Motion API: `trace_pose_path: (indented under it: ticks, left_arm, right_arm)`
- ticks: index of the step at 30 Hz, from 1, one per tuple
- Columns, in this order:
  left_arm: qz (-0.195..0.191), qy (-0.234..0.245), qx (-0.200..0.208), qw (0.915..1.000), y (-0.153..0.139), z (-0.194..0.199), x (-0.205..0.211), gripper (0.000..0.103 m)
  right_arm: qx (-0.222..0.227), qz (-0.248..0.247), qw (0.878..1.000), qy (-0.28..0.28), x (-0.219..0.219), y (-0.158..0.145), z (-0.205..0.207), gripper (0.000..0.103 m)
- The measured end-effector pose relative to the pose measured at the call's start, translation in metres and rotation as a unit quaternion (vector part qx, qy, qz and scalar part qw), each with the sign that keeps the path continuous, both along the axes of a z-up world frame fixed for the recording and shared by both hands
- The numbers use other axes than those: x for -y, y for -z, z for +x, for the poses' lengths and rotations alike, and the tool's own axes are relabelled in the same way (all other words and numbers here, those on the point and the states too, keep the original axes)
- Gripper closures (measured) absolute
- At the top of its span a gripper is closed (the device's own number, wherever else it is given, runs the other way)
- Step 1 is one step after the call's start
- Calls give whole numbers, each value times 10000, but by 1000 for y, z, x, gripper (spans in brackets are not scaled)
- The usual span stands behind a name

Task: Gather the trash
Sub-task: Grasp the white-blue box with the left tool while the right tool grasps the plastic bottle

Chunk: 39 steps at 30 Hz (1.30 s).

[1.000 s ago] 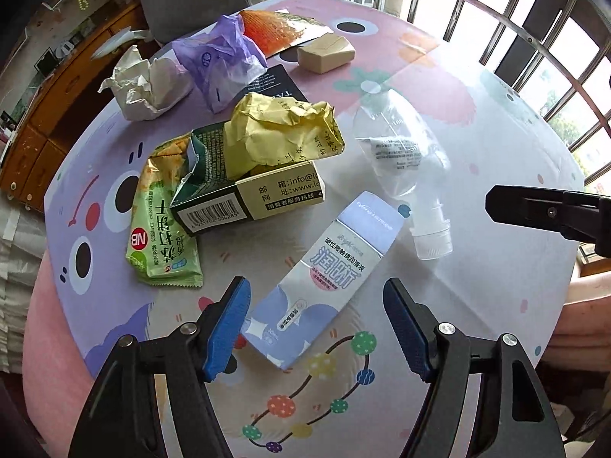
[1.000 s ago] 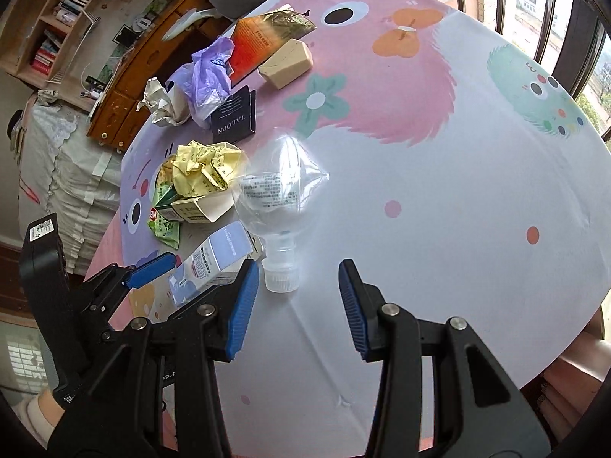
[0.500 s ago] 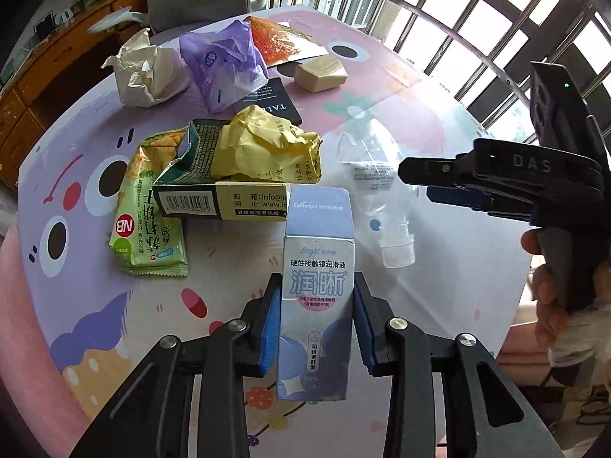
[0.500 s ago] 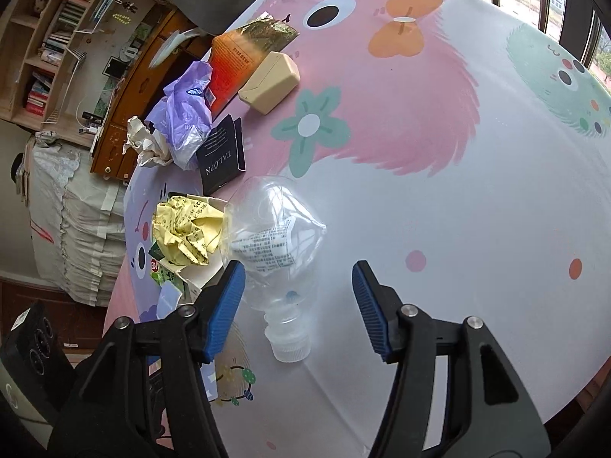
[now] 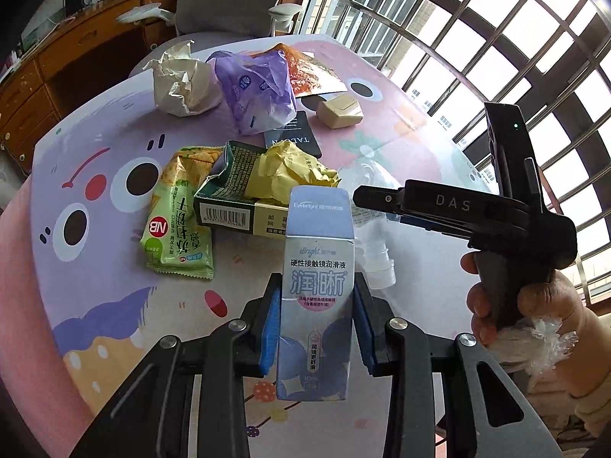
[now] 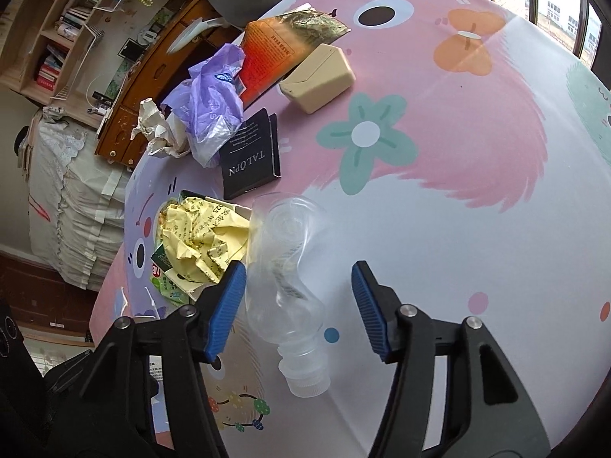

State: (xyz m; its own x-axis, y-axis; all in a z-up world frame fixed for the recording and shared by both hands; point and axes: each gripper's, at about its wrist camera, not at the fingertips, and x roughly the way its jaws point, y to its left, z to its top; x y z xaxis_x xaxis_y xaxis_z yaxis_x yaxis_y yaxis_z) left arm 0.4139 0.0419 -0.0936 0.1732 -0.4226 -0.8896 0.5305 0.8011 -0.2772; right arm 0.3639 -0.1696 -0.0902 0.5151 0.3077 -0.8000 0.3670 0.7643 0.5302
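My left gripper [image 5: 315, 324] is shut on a tall pale-blue carton [image 5: 315, 297], held upright above the table. Behind it lie a green snack wrapper [image 5: 177, 213], a dark green box [image 5: 229, 206] with crumpled yellow paper [image 5: 290, 170] in it, and a clear plastic bottle [image 5: 376, 263]. In the right wrist view my right gripper [image 6: 299, 305] stands open, its blue pads on either side of the clear bottle [image 6: 286, 267], which lies with its cap toward the camera. The yellow paper [image 6: 198, 236] sits just left of the left pad.
Farther back lie a crumpled white paper [image 5: 183, 84], a purple plastic bag [image 5: 256, 91], an orange foil packet [image 6: 275, 53], a beige box [image 6: 317, 78] and a black card [image 6: 248, 154]. A hand [image 5: 527, 316] holds the right gripper. The cartoon tablecloth [image 6: 477, 191] stretches bare to the right.
The left gripper closed on the blue carton and lifted it upright off the table. The right gripper moved forward, so that the clear bottle now lies between its open pads.
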Motion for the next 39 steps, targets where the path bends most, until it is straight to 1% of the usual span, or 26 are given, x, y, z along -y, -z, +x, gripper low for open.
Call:
trace_pose_path:
  ticks: [1, 3, 4, 5, 9, 11, 17, 20, 23, 28, 31, 33, 36, 39]
  left_arm:
    - [4, -28, -8, 10000, 1, -1, -1, 69]
    - [8, -73, -12, 10000, 1, -3, -2, 69]
    - [14, -91, -1, 10000, 0, -5, -3, 69]
    - [22, -113, 15, 9999, 0, -7, -3, 69]
    - [-8, -245, 58, 9997, -7, -18, -2, 69]
    - [-24, -310, 107, 9995, -14, -26, -1, 69]
    - [32, -483, 314, 9983, -36, -68, 8, 69]
    - [64, -637, 427, 9970, -46, -98, 16, 69]
    - [45, -875, 496, 9949, -54, -134, 26, 69]
    - [70, -1216, 503, 9913, -51, -204, 54, 69]
    - [62, -1348, 496, 9896, -45, -248, 74, 69]
    - [81, -1429, 492, 9885, -40, -276, 86, 69]
    - [146, -1463, 399, 9883, -35, -316, 101, 69]
    - [339, -1398, 368, 9889, -28, -345, 106, 69]
  right_arm:
    - [60, -18, 10000, -68, -3, -3, 1, 68]
    - [68, -212, 9995, -236, -12, -8, 3, 71]
    - [67, -257, 9991, -332, -14, -10, 2, 78]
    - [69, -246, 9988, -406, -17, -12, 2, 80]
    - [184, -254, 9980, -548, -24, -30, -14, 86]
    - [216, -238, 9975, -628, -25, -40, -27, 86]
    - [405, -167, 9931, -1084, -19, -75, -88, 86]
    - [505, -161, 9877, -1473, -13, -90, -125, 86]
    - [599, -226, 9794, -1914, -8, -104, -157, 86]
    - [766, -383, 9642, -2508, 9, -116, -222, 86]
    - [808, -421, 9566, -2767, 23, -115, -261, 86]
    - [773, -420, 9536, -2879, 31, -110, -284, 86]
    - [597, -400, 9522, -2969, 42, -99, -315, 86]
    - [413, -321, 9513, -3039, 48, -84, -340, 86]
